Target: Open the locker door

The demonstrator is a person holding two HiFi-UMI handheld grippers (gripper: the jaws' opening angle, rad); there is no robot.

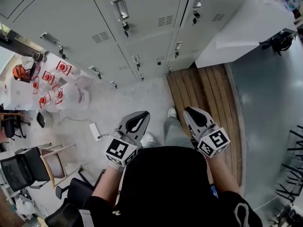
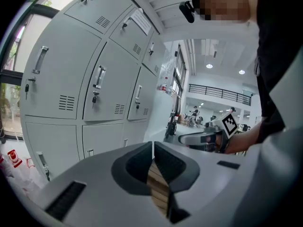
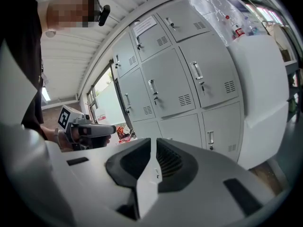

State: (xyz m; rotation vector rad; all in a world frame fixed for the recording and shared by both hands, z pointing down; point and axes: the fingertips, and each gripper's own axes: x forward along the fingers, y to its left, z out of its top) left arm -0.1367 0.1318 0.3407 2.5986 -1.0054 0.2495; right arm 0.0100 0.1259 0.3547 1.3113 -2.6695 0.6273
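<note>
A wall of grey lockers (image 1: pixel 142 27) stands in front of me, every door closed, each with a metal handle and a key lock such as the handle (image 1: pixel 120 8). The same lockers show in the left gripper view (image 2: pixel 102 86) and the right gripper view (image 3: pixel 161 89). My left gripper (image 1: pixel 141 114) is held low near my body, well short of the lockers, shut with nothing in it (image 2: pixel 152 145). Beside it, my right gripper (image 1: pixel 192 111) is also shut and empty (image 3: pixel 152 143). Neither touches a door.
A wooden slatted platform (image 1: pixel 203 93) lies on the floor to the right of my feet. A white covered block (image 1: pixel 246 22) stands at the right end of the lockers. White bags with red print (image 1: pixel 61 91), a power strip (image 1: pixel 96 131) and chairs (image 1: pixel 28 167) are on the left.
</note>
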